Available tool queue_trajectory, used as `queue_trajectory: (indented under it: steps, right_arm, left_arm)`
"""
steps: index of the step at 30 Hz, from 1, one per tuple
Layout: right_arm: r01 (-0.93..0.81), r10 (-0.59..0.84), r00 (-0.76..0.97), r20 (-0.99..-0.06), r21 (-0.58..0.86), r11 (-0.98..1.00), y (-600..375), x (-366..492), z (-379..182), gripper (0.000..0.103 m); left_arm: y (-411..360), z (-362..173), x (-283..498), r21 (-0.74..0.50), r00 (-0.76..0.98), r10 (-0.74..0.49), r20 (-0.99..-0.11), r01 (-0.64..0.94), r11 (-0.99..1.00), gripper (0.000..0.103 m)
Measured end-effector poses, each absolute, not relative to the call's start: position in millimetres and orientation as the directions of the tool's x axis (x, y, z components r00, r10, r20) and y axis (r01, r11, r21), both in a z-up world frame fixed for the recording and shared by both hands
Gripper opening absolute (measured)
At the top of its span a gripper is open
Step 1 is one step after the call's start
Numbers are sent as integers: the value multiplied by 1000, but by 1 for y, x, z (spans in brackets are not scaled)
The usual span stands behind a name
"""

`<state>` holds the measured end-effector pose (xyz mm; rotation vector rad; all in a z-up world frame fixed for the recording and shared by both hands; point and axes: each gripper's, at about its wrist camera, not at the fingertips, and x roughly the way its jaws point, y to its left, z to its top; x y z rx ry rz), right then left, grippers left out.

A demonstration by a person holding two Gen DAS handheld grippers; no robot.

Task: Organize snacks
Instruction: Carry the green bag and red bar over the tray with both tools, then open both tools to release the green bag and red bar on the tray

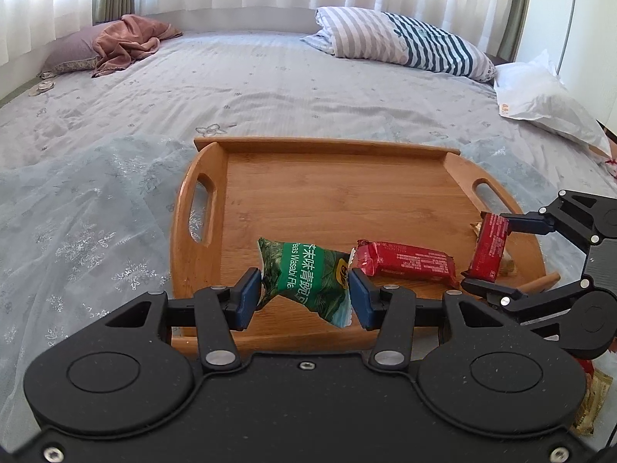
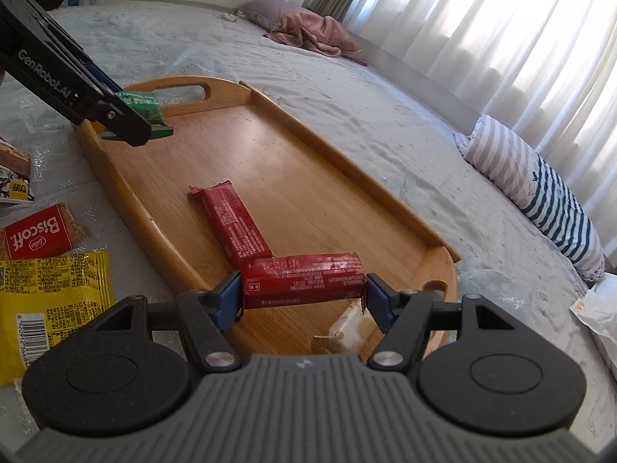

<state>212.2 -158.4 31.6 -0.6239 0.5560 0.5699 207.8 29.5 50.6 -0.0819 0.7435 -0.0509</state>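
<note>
Tray: oval bamboo serving tray with cut-out handles sits on a pale grey floral bedspread. Left gripper pinches a green crinkled wasabi-pea packet between its blue pads, over the tray's near edge; packet's long axis runs roughly 11 to 5 o'clock in the left wrist view. Right gripper has a red foil-wrapped snack bar between its pads: left pad on the bar's end, right pad at the other end, contact there unclear, so I cannot tell whether it's clamped or let go. That bar's long axis runs 9 to 3 in the right wrist view; in the left wrist view it stands near 12 to 6 at the tray's 4 o'clock end. Second red foil bar lies flat on the tray, axis about 11 to 5.

Right wrist view only: red Biscoff biscuit pack and yellow printed snack bag off-tray at 9 o'clock, cream-wrapped snack under the held bar. Left wrist view only: white plastic bag at 2 o'clock.
</note>
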Motion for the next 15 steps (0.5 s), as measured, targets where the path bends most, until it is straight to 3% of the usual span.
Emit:
queue_trajectory:
  steps: [15]
  right_arm:
    - [-779, 388, 526, -756, -246, 577, -164, 256, 37, 78]
  left_arm:
    - [32, 28, 244, -99, 700, -69, -711, -3, 995, 47]
